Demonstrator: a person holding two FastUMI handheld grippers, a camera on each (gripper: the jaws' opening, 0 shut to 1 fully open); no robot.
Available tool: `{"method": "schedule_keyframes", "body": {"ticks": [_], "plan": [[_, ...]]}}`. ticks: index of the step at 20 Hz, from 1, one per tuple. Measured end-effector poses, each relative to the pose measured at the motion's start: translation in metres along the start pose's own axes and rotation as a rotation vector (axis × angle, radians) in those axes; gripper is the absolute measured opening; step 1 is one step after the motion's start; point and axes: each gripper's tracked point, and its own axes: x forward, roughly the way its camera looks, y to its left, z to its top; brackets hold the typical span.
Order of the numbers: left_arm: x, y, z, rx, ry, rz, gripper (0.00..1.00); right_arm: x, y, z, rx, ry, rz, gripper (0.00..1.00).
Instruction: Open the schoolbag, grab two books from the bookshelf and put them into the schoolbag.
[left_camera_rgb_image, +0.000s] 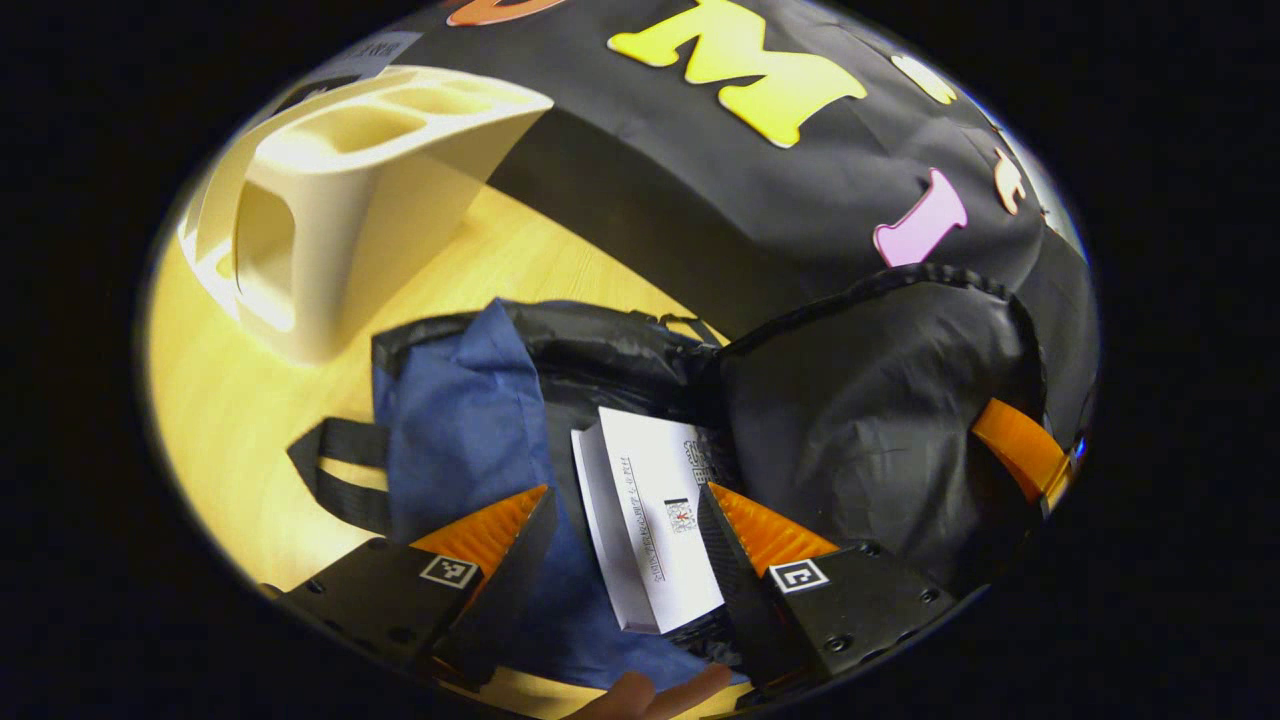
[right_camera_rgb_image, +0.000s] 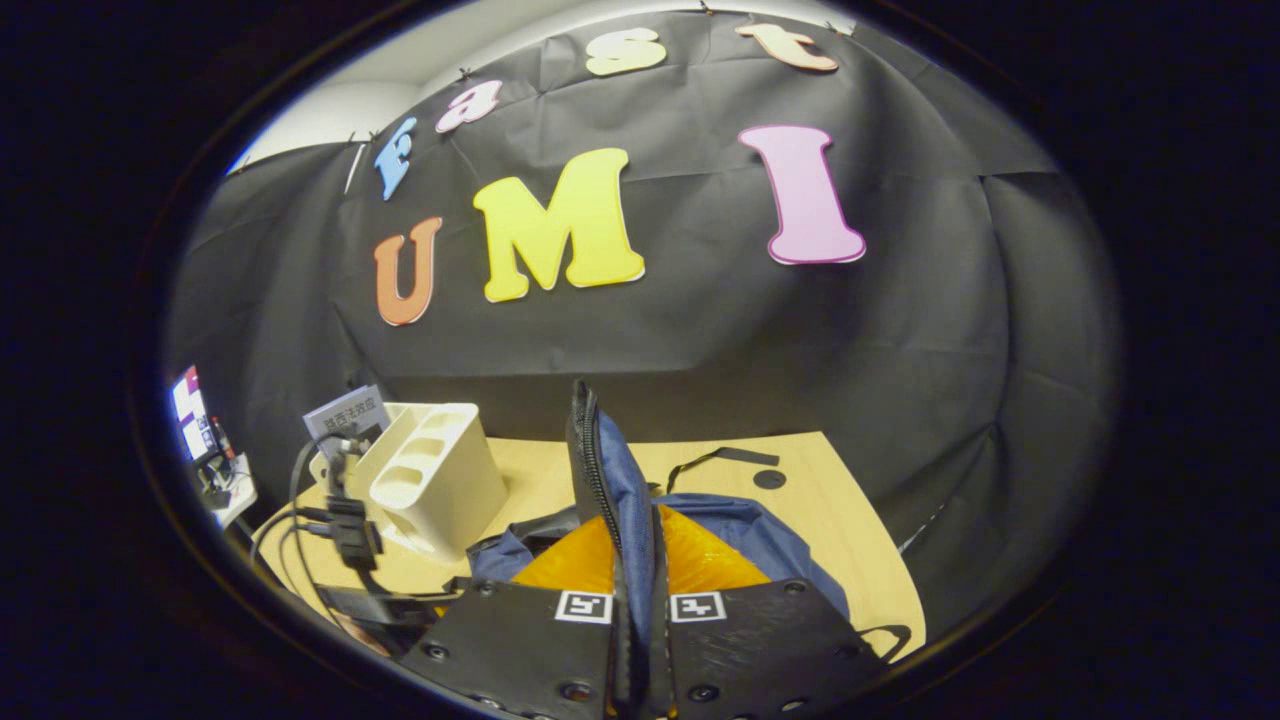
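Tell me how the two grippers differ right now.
The left gripper is open, its fingers apart over the book in the schoolbag; the right gripper is shut on the bag's flap. The left one points down into the bag; the right one holds the flap upright. Both work at the same schoolbag.

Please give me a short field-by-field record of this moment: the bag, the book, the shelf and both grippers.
bag: blue fabric schoolbag with black lining, lying open on the pale wooden table
flap: bag's zipped edge held upright
book: white paper book lying inside the bag's mouth
shelf: cream plastic bookshelf, slots seen are empty
left gripper: open, fingers either side of the book
right gripper: shut on the flap
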Motion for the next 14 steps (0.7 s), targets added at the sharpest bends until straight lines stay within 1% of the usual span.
{"method": "schedule_keyframes", "body": {"ticks": [3, 5, 7, 9, 11, 14], "plan": [[-0.032, 0.021, 0.025, 0.112, -0.089, 0.062, 0.90, 0.000, 0.002, -0.004, -0.012, 0.007, -0.012, 0.07], [-0.053, 0.033, 0.042, 0.169, -0.158, 0.085, 0.90, 0.001, 0.004, -0.003, -0.017, 0.004, -0.017, 0.06], [-0.074, 0.049, 0.055, 0.222, -0.200, 0.120, 0.90, 0.001, 0.004, -0.003, -0.007, -0.005, -0.027, 0.07], [-0.096, 0.062, 0.071, 0.265, -0.245, 0.139, 0.90, 0.002, 0.004, -0.004, 0.009, -0.009, -0.035, 0.06], [-0.123, 0.076, 0.089, 0.295, -0.292, 0.145, 0.90, 0.003, 0.004, -0.007, 0.007, -0.009, -0.039, 0.06], [-0.151, 0.100, 0.129, 0.299, -0.400, 0.196, 0.89, 0.005, 0.006, -0.009, -0.002, -0.008, -0.040, 0.07]]}}
